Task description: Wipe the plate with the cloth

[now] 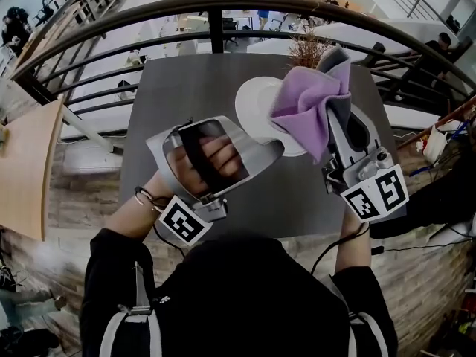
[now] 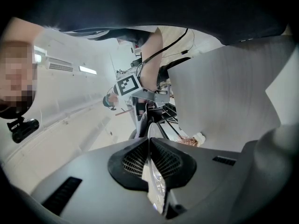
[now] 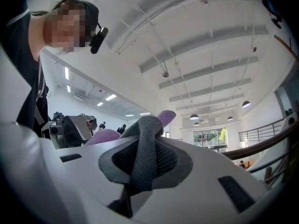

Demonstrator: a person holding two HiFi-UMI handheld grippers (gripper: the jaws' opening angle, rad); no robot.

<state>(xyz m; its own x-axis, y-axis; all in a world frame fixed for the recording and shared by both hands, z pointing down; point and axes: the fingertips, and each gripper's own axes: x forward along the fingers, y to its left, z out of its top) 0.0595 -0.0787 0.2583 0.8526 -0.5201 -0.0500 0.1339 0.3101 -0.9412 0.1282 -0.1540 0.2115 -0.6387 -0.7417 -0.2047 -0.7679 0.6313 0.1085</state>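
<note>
Fingers (image 2: 132,158) of left gripper (image 2: 150,158): closed hard on the rim of the plate (image 2: 156,188), which shows edge-on between the pads
Fingers (image 3: 170,160) of right gripper (image 3: 145,160): closed on a bunched fold of the cloth (image 3: 142,143), grey side in the grip and purple beyond it
Plate (image 1: 256,106): white, at 12 o'clock from the person, face turned up toward the head camera; gripped at its 6 o'clock rim by the left gripper (image 1: 277,151); appears lifted off the table (image 1: 186,88), though this is not certain
Cloth (image 1: 309,103): hangs loose from the right gripper (image 1: 336,88) and covers the plate's 3 o'clock side; actual contact with the face cannot be confirmed
Step in hand: judged to be bringing the cloth onto the plate to start a wiping stroke
Method advised: keep the left grip steady and the plate level; press the cloth flat on the face, not the jaw tips; sweep from 3 o'clock toward 9 o'clock, then round the rim
Risk: a hard push could lever the plate out of a grip that holds only its rim
Surroundings: dried plant (image 1: 305,47) at the table's 12 o'clock edge, dark railing (image 1: 216,6) beyond it
</note>
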